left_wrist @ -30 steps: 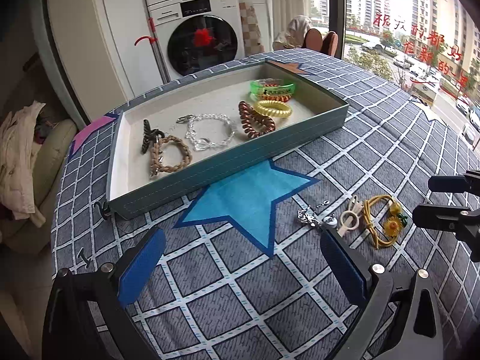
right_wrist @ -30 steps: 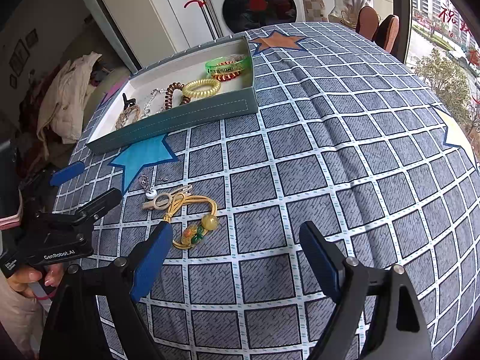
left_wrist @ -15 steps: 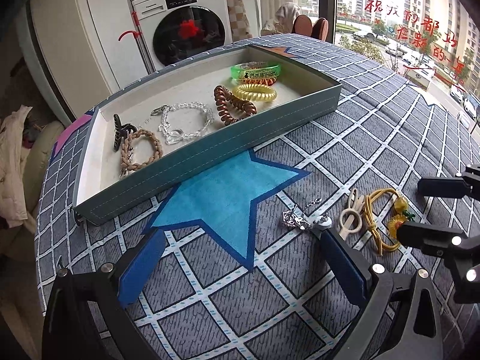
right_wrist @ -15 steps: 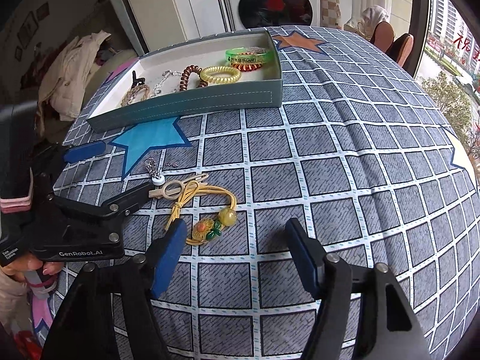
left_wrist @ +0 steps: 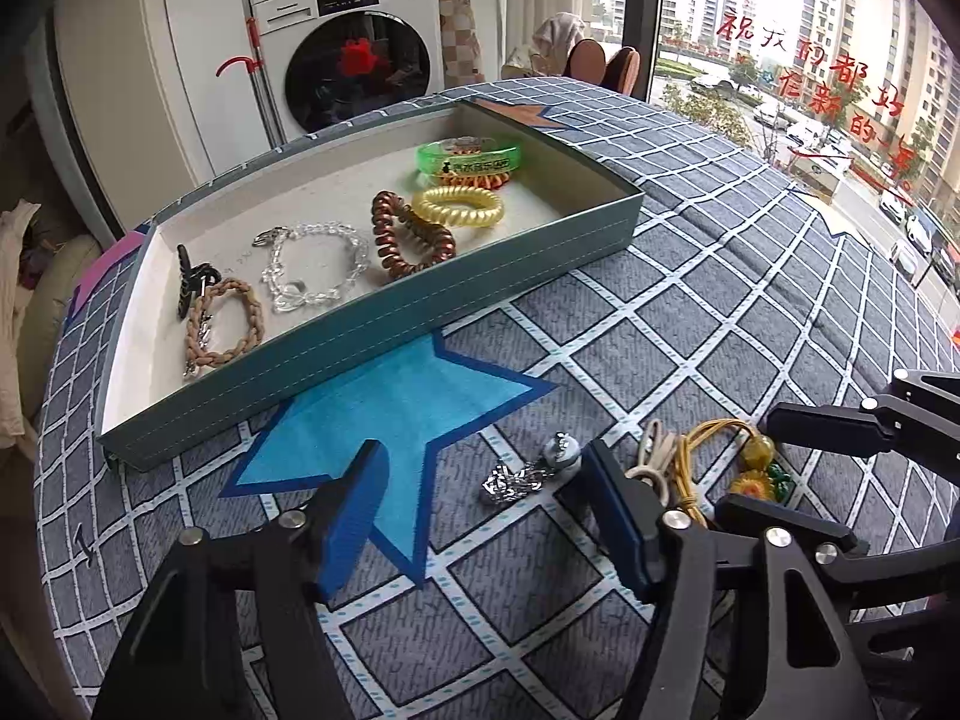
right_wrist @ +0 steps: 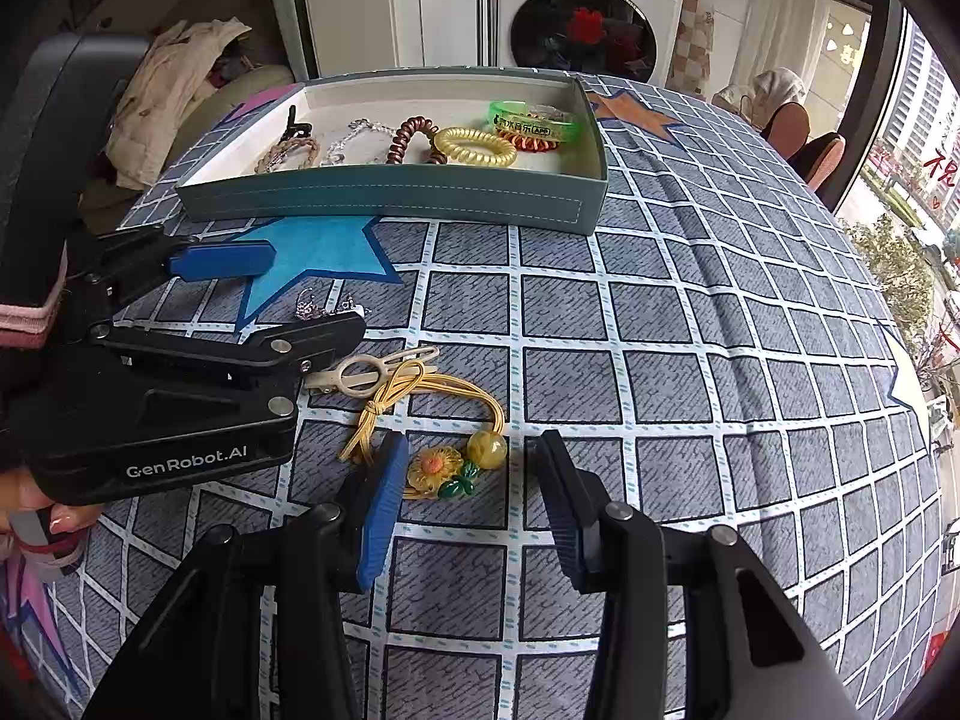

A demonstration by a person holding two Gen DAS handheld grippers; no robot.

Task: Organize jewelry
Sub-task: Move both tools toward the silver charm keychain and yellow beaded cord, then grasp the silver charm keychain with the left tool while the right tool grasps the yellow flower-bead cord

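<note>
A teal tray holds a braided bracelet, a clear chain bracelet, a brown coil tie, a yellow coil tie and a green band. On the cloth lie a silver charm chain, a cream hair clip and a yellow cord tie with a flower and bead. My left gripper is open, low over the silver chain. My right gripper is open around the flower end of the cord tie.
The table has a grey checked cloth with a blue star in front of the tray. A washing machine stands beyond the table, chairs and a window to the right, a sofa with clothes on the left.
Both grippers have moved forward and down toward the loose items. The left now straddles the silver chain. The right now has the flower charm between its fingers. Both stay open.
</note>
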